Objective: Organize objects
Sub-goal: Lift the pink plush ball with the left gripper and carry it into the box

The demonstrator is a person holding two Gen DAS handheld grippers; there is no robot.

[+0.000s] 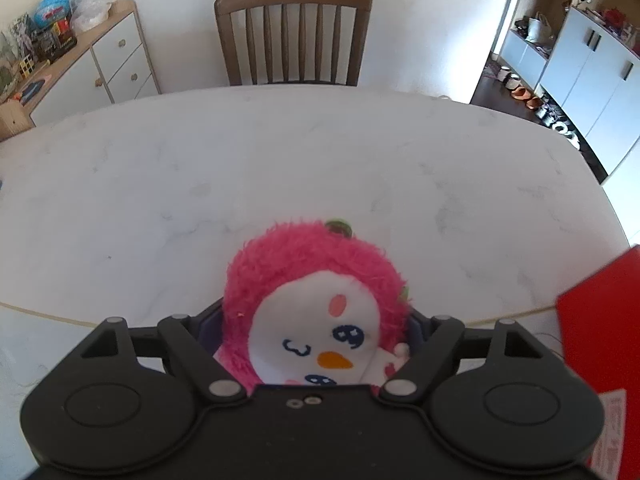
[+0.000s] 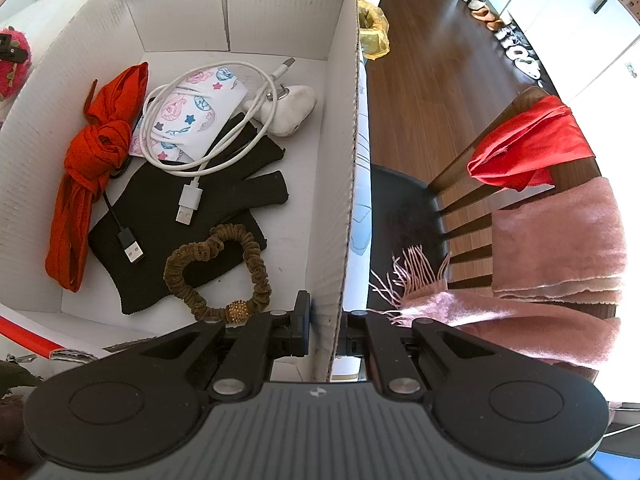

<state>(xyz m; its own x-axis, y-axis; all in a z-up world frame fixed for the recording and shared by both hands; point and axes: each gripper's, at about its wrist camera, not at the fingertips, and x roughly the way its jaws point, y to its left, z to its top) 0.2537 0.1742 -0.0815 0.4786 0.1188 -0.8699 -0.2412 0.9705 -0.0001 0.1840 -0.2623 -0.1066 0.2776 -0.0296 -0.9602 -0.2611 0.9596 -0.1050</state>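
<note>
A fluffy pink plush toy with a white face lies on the white marble table, between the fingers of my left gripper. Both fingers touch its furry sides. The same toy shows at the far left of the right wrist view. My right gripper is shut on the right wall of a white cardboard box with red trim. Inside lie a knotted red cloth, a white USB cable, a black glove, a brown scrunchie and a patterned pouch. The box's red outside shows at the right of the left wrist view.
A wooden chair stands at the table's far side, with a cluttered sideboard to its left. Right of the box, a second chair carries a pink scarf and a red cloth. A yellow bag sits behind the box.
</note>
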